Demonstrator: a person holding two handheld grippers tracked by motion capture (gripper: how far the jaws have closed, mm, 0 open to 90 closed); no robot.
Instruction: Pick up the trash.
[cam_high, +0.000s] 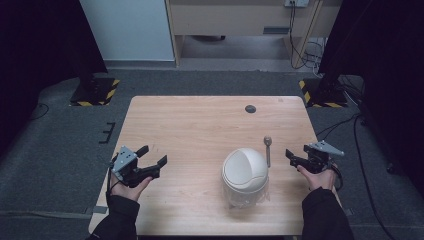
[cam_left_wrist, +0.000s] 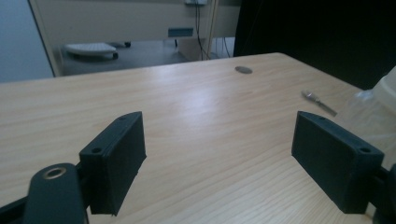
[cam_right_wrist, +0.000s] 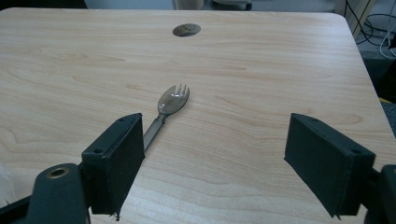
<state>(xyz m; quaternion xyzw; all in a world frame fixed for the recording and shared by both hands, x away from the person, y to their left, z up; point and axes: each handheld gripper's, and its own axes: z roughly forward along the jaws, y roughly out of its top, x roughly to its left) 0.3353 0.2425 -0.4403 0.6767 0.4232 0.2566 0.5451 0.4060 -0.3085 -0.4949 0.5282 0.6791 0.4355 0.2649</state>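
A small bin (cam_high: 245, 176) with a white domed lid and a clear body stands on the wooden table (cam_high: 190, 130), right of centre near the front. A metal spork (cam_high: 268, 150) lies flat just right of the bin, bowl pointing away from me. My left gripper (cam_high: 154, 155) is held open over the table's front left, nothing between its jaws. My right gripper (cam_high: 291, 157) is open too, near the right edge, a little right of the spork. In the right gripper view the spork (cam_right_wrist: 170, 105) lies ahead, its handle running behind the left jaw. The left gripper view shows the spork (cam_left_wrist: 319, 101) far off and the bin (cam_left_wrist: 385, 93) at the right edge.
A round dark grommet (cam_high: 250, 108) sits in the tabletop near the far edge. Grey carpet surrounds the table, with yellow-black striped stand bases (cam_high: 95, 92) at the far corners and cables (cam_high: 350, 125) on the right. A wooden cabinet (cam_high: 240, 20) stands beyond.
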